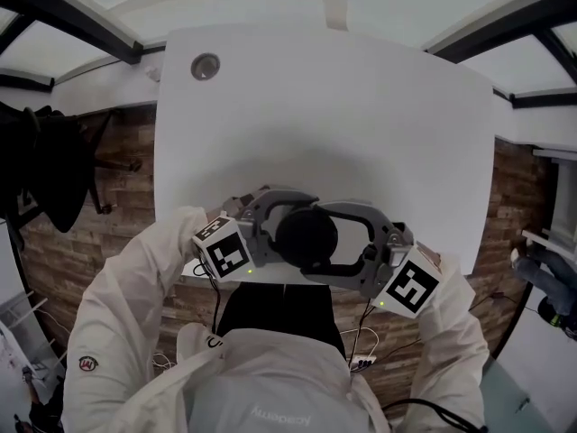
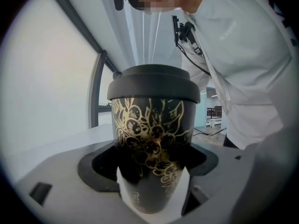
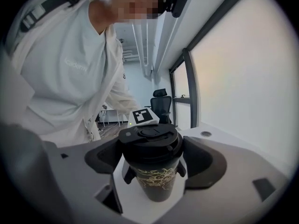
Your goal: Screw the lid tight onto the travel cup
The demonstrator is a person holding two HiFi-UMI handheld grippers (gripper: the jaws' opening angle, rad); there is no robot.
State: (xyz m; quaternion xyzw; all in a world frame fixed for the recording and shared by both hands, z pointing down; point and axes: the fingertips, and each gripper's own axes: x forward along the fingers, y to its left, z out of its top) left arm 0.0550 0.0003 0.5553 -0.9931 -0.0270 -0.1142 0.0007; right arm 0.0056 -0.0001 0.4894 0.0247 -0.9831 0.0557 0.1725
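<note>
The left gripper (image 2: 152,190) is clamped on the cup (image 2: 152,134). Its jaws stand wide apart and press the dark body with the gold flower pattern from both sides, low down, below the lid. The cup stands upright between them, close in front of this gripper's camera, and its base is hidden.

The right gripper (image 3: 152,171) comes at the same cup from the opposite side. Its jaws are closed around the black lid (image 3: 149,141), one pad against each side of the rim. The lid sits level on top of the cup, with its drinking flap facing up. Just below the lid, the left gripper's dark fingertips (image 3: 128,174) show on either side of the body. That gripper's marker cube (image 3: 144,116) is straight behind the cup.

From the head view the two grippers face each other with the lid between them, over the near edge of the white worktop (image 1: 325,106). I cannot tell whether the cup rests on it.
</note>
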